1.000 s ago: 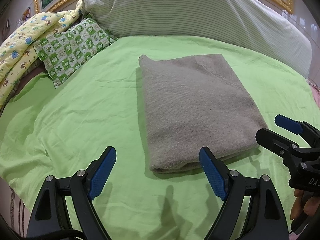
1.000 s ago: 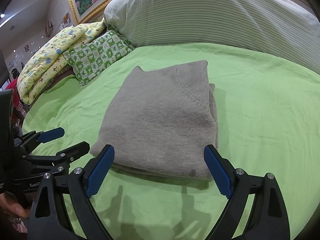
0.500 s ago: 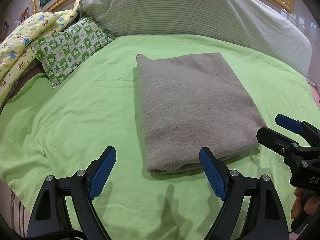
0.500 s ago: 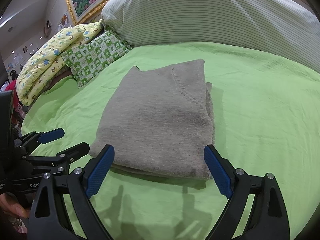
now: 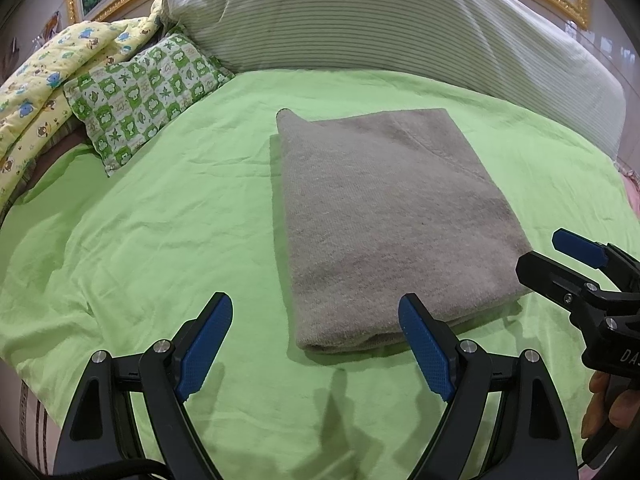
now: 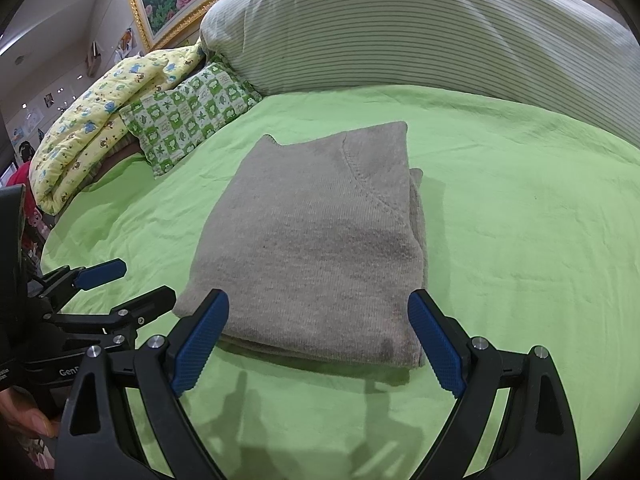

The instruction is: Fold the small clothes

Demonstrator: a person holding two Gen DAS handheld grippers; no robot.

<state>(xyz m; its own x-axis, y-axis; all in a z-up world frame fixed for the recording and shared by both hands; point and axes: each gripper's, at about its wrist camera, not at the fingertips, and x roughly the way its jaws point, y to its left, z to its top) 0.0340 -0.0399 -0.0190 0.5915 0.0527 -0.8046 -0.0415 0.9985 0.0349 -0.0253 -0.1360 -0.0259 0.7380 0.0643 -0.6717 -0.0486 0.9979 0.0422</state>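
Folded grey sweater (image 5: pixel 384 216) lies flat as a neat rectangle in the middle of the green sheet (image 5: pixel 168 232) of the bed, its rounded fold edge toward the near edge. Nothing lies on top of it. The left gripper (image 5: pixel 316 342) hovers over the sheet at the near left corner of the sweater, fingers wide apart and holding nothing. The right gripper (image 6: pixel 318 336) is just before the near edge of the sweater, also spread wide and empty. At the far edge of the bed lies a big striped pillow (image 5: pixel 380 20). At the far left corner are a green checked pillow (image 5: pixel 140 92) and a yellow blanket (image 5: pixel 44 76), well apart from the sweater.
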